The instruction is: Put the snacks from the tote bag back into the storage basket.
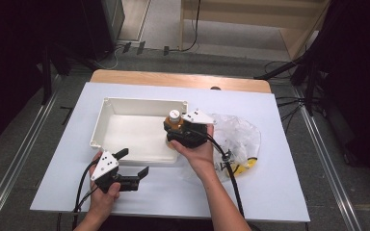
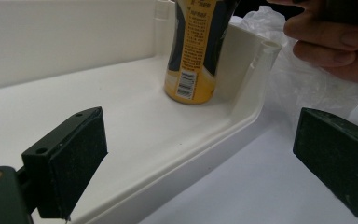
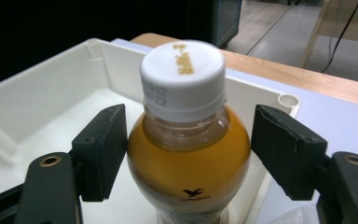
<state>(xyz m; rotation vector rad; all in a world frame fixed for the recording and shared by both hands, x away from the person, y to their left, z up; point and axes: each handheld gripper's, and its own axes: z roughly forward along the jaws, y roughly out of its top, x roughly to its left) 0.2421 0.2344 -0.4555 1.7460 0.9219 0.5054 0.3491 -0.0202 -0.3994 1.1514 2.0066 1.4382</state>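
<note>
A small bottle (image 1: 174, 118) of orange drink with a white cap stands upright in the near right corner of a white plastic bin (image 1: 125, 108). My right gripper (image 1: 174, 130) straddles the bottle's shoulder, its jaws open, with a thin gap at one pad. In the right gripper view the bottle (image 3: 189, 158) sits between the two pads (image 3: 105, 149). My left gripper (image 1: 134, 162) is open over the table by the bin's front edge, holding nothing. The left gripper view shows the bottle's (image 2: 193, 60) yellow label and its base on the bin floor (image 2: 135, 116).
A crumpled clear plastic bag (image 1: 238, 134) with something yellow (image 1: 244, 167) in it lies just right of the bin. The pale sheet (image 1: 270, 192) covers the table, with a wooden strip (image 1: 173, 78) at the far edge. Cables trail from both grippers toward the near edge.
</note>
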